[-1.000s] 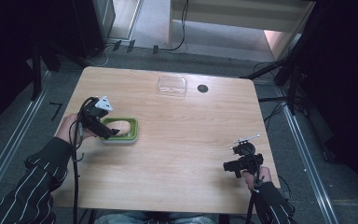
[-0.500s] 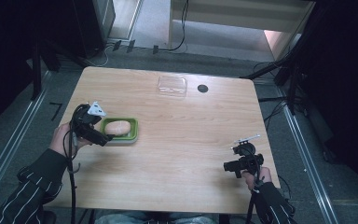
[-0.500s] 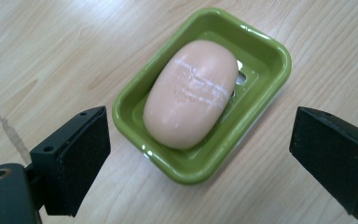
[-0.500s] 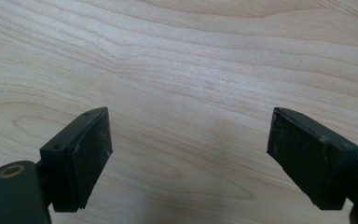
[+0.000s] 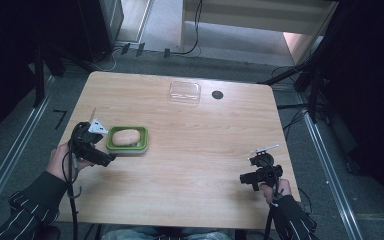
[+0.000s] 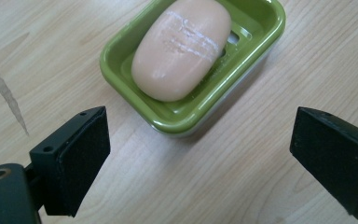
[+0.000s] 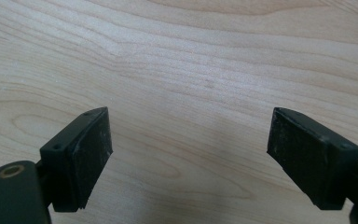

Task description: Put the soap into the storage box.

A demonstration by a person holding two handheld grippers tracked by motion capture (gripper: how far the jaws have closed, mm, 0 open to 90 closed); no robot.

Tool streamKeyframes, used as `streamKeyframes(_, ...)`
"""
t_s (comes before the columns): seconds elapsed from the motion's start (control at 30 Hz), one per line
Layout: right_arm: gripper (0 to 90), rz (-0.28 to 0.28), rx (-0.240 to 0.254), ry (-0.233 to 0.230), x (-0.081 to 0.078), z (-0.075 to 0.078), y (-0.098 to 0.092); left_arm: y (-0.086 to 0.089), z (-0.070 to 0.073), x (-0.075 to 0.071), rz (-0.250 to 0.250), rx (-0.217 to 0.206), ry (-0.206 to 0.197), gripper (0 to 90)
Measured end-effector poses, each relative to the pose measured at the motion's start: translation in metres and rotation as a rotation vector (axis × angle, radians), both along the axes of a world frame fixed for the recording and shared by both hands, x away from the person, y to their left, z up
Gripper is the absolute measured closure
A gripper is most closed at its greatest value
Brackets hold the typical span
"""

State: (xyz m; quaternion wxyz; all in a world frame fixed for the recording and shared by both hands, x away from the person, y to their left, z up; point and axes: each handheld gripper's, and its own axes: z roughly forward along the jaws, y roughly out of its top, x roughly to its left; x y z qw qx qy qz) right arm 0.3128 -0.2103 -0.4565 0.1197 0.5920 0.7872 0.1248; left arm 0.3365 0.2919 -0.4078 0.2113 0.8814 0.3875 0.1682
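Observation:
A pale pink bar of soap lies in a green soap dish on the left half of the wooden table. In the left gripper view the soap and the dish sit just beyond the jaws. My left gripper is beside the dish's near left corner, apart from it. Its jaws have just been opening and now stand wide, with bare table between them. My right gripper rests near the table's front right and is open over bare wood.
A clear plastic lid and a small black round disc lie at the far side of the table. A thin grey streak marks the wood left of the dish. Cables run on the floor beyond the table.
My left gripper has drawn back from over the dish, toward the left and the near edge. The soap now lies uncovered in the dish. The right gripper has stayed still.

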Motion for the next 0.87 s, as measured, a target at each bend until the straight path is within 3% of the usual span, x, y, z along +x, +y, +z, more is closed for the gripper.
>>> streamKeyframes(0.2,14.4,-0.002,0.000,0.001,0.000,0.000,0.000,0.004,-0.004,-0.007,0.032,-0.021,0.020,5.5)
streamKeyframes(0.33,14.4,0.000,0.001,0.000,0.000,0.000,0.000,0.005,-0.005,-0.015,0.017,-0.025,0.041,5.5)
streamKeyframes(0.57,14.4,-0.001,0.003,-0.002,-0.001,0.000,0.000,0.010,-0.005,-0.025,0.024,-0.048,0.027,5.6)
streamKeyframes(0.87,14.4,0.015,0.002,-0.005,0.000,0.000,0.001,0.011,-0.011,-0.023,0.010,-0.074,0.050,5.6)
